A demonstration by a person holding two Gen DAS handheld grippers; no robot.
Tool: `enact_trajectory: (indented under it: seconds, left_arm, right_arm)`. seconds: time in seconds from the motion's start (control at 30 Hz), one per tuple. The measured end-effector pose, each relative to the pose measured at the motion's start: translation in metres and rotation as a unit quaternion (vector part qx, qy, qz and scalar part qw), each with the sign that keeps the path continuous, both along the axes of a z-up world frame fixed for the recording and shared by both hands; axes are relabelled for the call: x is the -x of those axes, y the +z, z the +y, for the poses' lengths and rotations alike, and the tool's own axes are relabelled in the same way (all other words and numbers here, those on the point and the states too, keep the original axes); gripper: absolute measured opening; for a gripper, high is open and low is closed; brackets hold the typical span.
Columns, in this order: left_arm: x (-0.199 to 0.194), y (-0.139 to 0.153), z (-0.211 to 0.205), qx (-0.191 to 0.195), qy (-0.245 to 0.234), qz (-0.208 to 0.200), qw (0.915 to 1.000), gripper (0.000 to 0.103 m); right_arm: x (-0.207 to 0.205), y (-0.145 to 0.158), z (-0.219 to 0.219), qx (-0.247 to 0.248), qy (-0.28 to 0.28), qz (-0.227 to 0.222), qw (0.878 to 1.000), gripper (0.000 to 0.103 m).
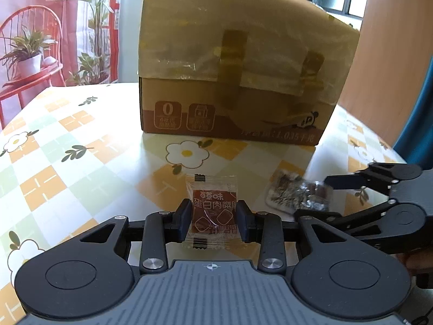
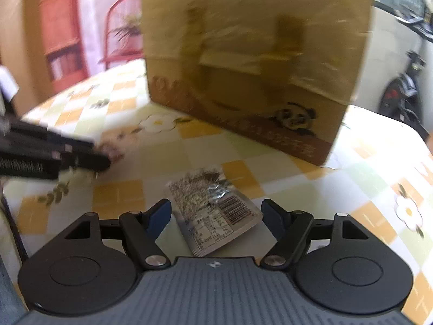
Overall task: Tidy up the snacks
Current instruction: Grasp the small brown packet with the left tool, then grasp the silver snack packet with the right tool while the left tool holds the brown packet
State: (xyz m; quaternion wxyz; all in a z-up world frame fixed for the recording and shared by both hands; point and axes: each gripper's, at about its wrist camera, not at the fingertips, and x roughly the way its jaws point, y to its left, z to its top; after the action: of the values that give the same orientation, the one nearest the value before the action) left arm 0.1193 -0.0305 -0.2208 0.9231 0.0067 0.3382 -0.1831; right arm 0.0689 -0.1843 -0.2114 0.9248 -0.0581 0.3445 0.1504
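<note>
You are pinching the red snack packet (image 1: 213, 211) in the left gripper (image 1: 212, 220); right gripper (image 2: 216, 214) is straddling the silver packet (image 2: 213, 211), fingers wide. Both are lying on the worktop (image 1: 81, 140) before the cardboard box (image 1: 238, 62), unsorted.

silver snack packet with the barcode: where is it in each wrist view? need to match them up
Left wrist: silver snack packet lies on the table at right of centre, at the right gripper's fingertips.
Right wrist: silver snack packet sits low in the centre, between the right gripper's open jaws.
Shared landmark: the cardboard box with the panda print, behind the packet in both.
</note>
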Motion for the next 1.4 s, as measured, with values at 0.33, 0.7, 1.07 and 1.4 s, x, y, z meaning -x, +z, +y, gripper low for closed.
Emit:
enact_trajectory:
  seconds: [0.33, 0.7, 1.07, 1.4]
  left_arm:
    - [0.001, -0.002, 0.005, 0.013, 0.008, 0.000, 0.9999, 0.037]
    - [0.000, -0.006, 0.010, 0.024, 0.014, 0.012, 0.9995, 0.037]
    - [0.004, -0.006, 0.009, 0.019, 0.012, 0.012, 0.9997, 0.037]
    - [0.004, -0.007, 0.009, 0.019, 0.012, 0.015, 0.9996, 0.037]
  right_arm:
    - [-0.020, -0.001, 0.010, 0.029, 0.034, 0.004, 0.999, 0.083]
    - [-0.027, -0.005, 0.011, -0.016, 0.026, 0.014, 0.999, 0.073]
    - [-0.007, -0.006, 0.024, 0.006, 0.006, -0.037, 0.999, 0.048]
    - [-0.004, -0.006, 0.021, 0.003, -0.002, -0.046, 0.999, 0.042]
